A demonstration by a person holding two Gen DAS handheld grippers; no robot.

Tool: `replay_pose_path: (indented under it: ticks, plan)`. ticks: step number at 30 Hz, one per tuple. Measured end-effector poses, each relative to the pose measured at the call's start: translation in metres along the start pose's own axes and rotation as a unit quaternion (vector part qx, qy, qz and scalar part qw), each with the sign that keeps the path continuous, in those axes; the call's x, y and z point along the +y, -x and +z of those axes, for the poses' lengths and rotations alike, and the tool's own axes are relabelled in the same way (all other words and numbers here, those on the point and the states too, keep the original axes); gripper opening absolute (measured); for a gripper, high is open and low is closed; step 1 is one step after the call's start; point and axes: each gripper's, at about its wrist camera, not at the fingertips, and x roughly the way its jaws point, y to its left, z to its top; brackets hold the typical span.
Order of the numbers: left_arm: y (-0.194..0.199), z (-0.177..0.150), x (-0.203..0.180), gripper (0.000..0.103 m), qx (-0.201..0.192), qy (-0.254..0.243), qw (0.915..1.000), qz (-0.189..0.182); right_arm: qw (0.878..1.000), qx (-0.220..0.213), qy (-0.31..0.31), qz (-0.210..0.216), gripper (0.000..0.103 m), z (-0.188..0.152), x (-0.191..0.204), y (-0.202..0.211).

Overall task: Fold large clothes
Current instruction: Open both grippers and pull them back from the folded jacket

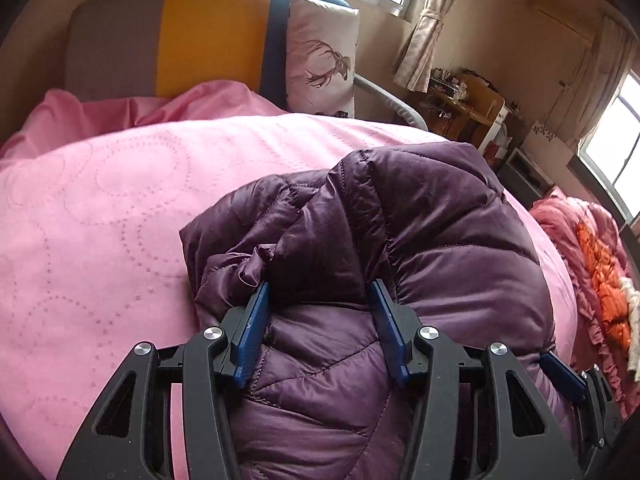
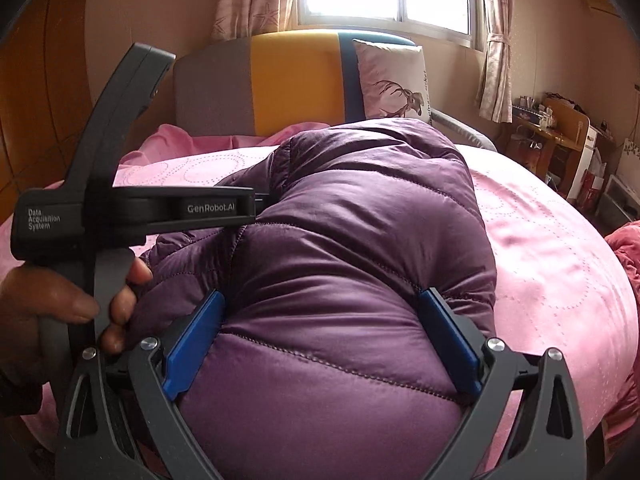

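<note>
Both grippers bear on a purple jacket (image 1: pixel 400 216) bunched on the pink bed (image 1: pixel 100 200): left gripper (image 1: pixel 318 292) and right gripper (image 2: pixel 324 300) each half-spread, padding bulging between their jaws, bulk lying ahead.

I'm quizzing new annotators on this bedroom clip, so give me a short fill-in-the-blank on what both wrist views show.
1. The quilted jacket between both grippers is ____ in colour.
2. It lies on a ____ bedspread.
3. The pillow at the headboard shows a ____.
4. The headboard's middle stripe is ____.

Missing words: purple; pink; deer; yellow
</note>
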Motion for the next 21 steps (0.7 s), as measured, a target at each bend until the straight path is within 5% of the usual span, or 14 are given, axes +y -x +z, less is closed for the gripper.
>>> replay_pose_path:
  ticks: [7,11,21]
  plan:
    - [0.025,0.007,-0.004,0.053,0.004,0.008,0.9999,0.014,0.999,0.027,-0.03,0.009,0.097,0.023,-0.013,0.014]
    - [0.053,0.004,-0.009,0.083,-0.023,0.001,0.9988,0.043,0.998,0.026,-0.061,0.0,0.097,0.023,-0.024,0.036]
    - [0.108,-0.015,-0.011,0.086,-0.068,-0.016,0.9937,0.088,0.994,0.03,-0.101,-0.019,0.099,0.025,-0.027,0.066]
